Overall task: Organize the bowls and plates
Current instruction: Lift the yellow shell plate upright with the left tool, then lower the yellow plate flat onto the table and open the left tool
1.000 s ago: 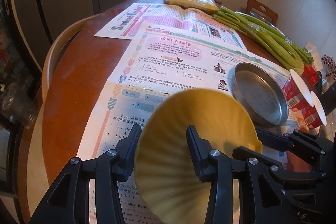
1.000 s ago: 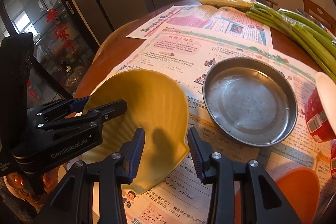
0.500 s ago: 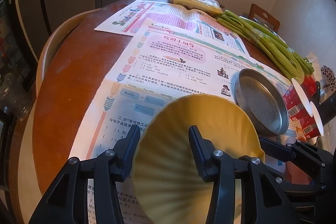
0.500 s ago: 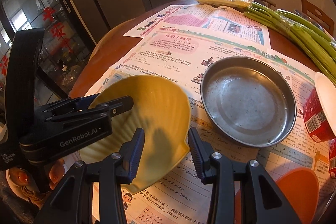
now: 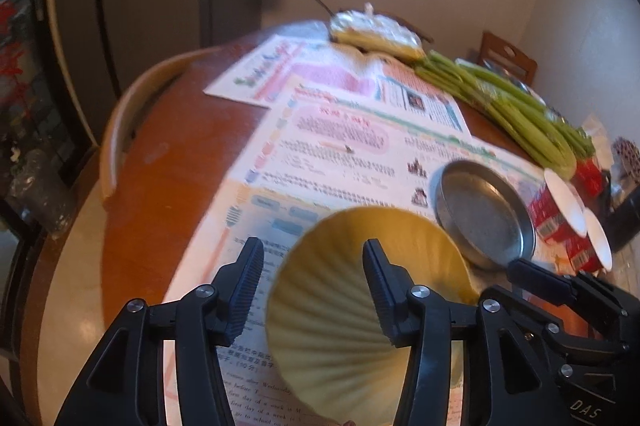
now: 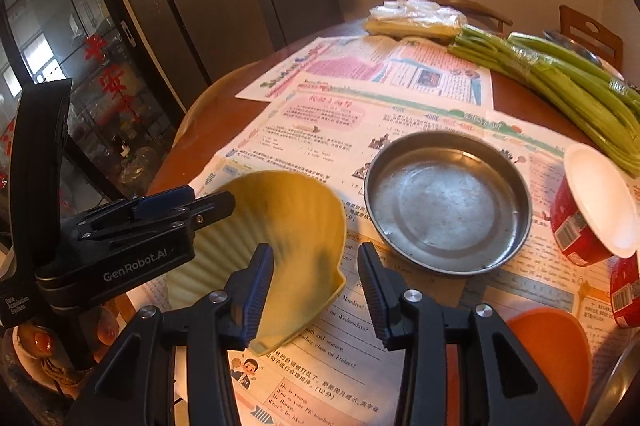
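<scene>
A yellow shell-shaped plate (image 5: 328,290) (image 6: 272,218) sits tilted over the newspapers at the table's near side. My left gripper (image 5: 312,278) (image 6: 208,202) straddles its left wall. Its jaws are opening, and paper shows between the outer finger (image 5: 248,286) and the plate. My right gripper (image 6: 316,278) (image 5: 520,270) is closed narrowly on the plate's near right rim, one finger inside and one outside. A round metal pan (image 6: 448,202) (image 5: 484,214) lies just right of the plate.
Two red cups with white lids (image 6: 592,210) stand right of the pan. An orange bowl (image 6: 548,342) is at the near right. Celery (image 6: 568,82) and a plastic bag (image 6: 416,18) lie at the far side. Newspapers (image 6: 320,122) cover the round wooden table (image 5: 168,154).
The left jaws have widened and the outer finger has come off the plate's wall. The left view now takes in more of the room. The right jaws stay as narrow as before.
</scene>
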`<state>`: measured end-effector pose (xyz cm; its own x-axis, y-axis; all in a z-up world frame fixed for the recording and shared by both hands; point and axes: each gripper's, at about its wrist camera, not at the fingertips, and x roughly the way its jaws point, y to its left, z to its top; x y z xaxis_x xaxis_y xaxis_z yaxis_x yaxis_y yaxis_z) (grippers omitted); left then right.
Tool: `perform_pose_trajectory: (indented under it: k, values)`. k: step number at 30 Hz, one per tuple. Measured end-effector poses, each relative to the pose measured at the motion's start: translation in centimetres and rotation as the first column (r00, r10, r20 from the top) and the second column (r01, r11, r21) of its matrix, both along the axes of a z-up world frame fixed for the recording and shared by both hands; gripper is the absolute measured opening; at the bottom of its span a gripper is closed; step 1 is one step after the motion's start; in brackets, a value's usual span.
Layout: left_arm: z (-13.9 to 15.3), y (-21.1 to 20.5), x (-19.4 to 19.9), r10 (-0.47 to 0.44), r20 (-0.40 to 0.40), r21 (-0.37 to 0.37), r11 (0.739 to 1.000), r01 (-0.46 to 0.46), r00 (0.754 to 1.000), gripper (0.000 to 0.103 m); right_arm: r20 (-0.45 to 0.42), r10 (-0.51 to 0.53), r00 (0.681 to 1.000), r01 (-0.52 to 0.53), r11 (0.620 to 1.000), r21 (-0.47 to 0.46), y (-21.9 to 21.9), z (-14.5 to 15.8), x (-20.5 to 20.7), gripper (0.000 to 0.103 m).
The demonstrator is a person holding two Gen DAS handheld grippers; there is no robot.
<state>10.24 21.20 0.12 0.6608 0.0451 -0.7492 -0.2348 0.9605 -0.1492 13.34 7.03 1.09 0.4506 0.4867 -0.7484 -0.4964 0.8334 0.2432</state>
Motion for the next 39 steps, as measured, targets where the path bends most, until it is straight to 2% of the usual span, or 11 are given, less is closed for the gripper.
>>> perform_pose_trajectory:
  k: [7,11,25,31,39]
  values:
    - [1.5,-2.1,-1.6,-0.052,0.028,-0.004,0.999,0.052,0.998,0.059,0.058,-0.024,0.998,0.022,0.999,0.033,-1.6,1.8,-1.3,0.044]
    - [2.3,-3.8,-2.1,-0.088,0.044,-0.012,0.996,0.088,0.995,0.059,0.129,-0.066,0.989,0.066,0.998,0.009,-2.7,3.1,-2.4,0.048]
    - [3.3,-11.7,-3.0,-0.259,0.058,0.006,0.966,0.259,0.964,0.059,0.181,-0.21,0.961,0.204,0.978,0.049,-10.5,5.4,-6.2,0.051]
    - [3.7,-14.9,-3.8,-0.324,0.048,0.053,0.945,0.321,0.945,0.059,0.186,-0.263,0.947,0.257,0.965,0.056,-13.7,5.4,-7.5,0.051]
    - [3.7,-17.5,-4.9,-0.374,0.041,0.056,0.927,0.371,0.927,0.059,0.186,-0.307,0.933,0.304,0.952,0.048,-16.8,5.2,-9.9,0.052]
